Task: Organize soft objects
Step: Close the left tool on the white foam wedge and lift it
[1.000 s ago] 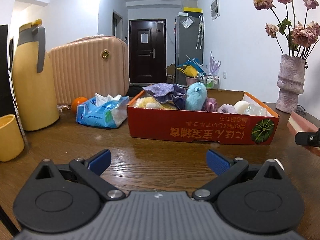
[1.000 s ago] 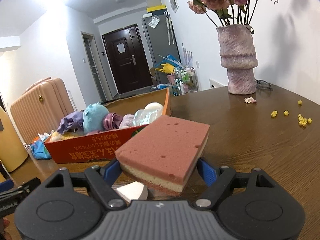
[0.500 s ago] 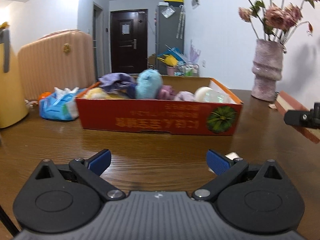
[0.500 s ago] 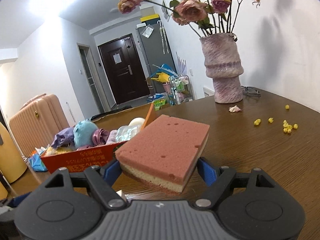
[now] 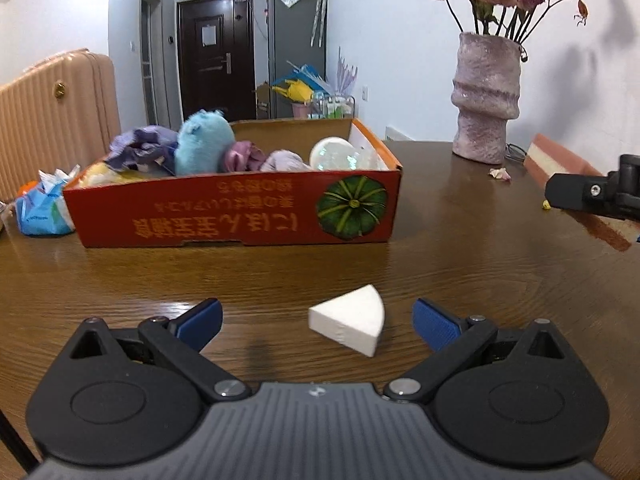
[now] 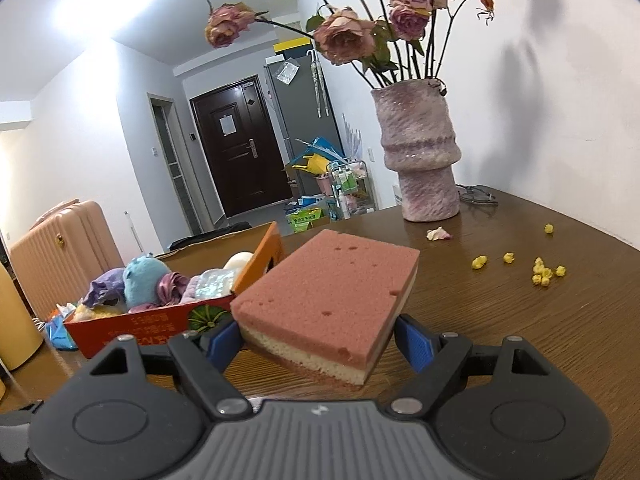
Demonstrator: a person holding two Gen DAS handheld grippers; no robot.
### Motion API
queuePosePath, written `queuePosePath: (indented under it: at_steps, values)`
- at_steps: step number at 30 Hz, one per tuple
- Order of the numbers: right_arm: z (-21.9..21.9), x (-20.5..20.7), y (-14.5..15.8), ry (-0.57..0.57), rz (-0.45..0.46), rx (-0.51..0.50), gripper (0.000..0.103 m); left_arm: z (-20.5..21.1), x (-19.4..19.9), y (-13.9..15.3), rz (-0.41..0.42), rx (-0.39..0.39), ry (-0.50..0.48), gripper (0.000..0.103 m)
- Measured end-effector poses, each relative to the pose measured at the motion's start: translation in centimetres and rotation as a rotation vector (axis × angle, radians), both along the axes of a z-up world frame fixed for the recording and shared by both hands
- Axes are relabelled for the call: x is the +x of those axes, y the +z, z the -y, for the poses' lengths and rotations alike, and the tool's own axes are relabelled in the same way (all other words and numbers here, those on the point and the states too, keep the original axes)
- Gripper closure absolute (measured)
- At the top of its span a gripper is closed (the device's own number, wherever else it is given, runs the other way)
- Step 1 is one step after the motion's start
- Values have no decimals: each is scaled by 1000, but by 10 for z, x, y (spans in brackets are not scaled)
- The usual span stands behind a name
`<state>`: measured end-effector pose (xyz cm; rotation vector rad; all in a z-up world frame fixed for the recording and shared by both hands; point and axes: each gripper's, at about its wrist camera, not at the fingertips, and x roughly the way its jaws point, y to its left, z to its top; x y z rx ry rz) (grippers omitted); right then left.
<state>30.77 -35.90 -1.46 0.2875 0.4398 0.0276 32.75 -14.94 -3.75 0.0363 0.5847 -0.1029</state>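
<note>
The left gripper (image 5: 316,318) is swinging over to straddle the white wedge (image 5: 347,323), jaws wide and empty. The right gripper (image 6: 318,338) is clamping the sponge (image 6: 328,300) short of the box (image 5: 236,216); a rushed squeeze could nudge the wedge away.

Black left gripper (image 5: 316,316), ribbed grey housing, blue pads (image 5: 200,320), silver screws; right gripper (image 6: 320,340) identical

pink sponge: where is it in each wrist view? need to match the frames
Left wrist: the pink sponge sits at the far right edge, held off the table, partly behind the right gripper's black finger.
Right wrist: it fills the lower centre, clamped in the right gripper.
Shared landmark: the orange box.
</note>
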Motion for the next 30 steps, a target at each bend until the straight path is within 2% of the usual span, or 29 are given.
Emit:
queuePosePath:
  at_steps: [6,9,12,16,19,21,30]
  values:
    - [6,-1,-1,5,2,-4,22,9,12,-6,-52,4,22,1]
    - [5,0,-2,13,-9,-7,22,9,15,-7,-73,-10,22,7]
    - [1,1,-5,18,-17,-20,22,10,19,-10,-97,-12,16,21]
    - [0,2,-7,16,-25,-27,22,11,19,-12,-94,1,13,31]
    - [-1,3,-9,14,-36,-31,22,13,17,-11,-83,10,-1,47]
    - [-1,5,-9,14,-41,-35,22,15,16,-10,-75,13,-20,63]
    - [-2,7,-13,12,-58,-43,22,13,15,-8,-67,3,-27,65]
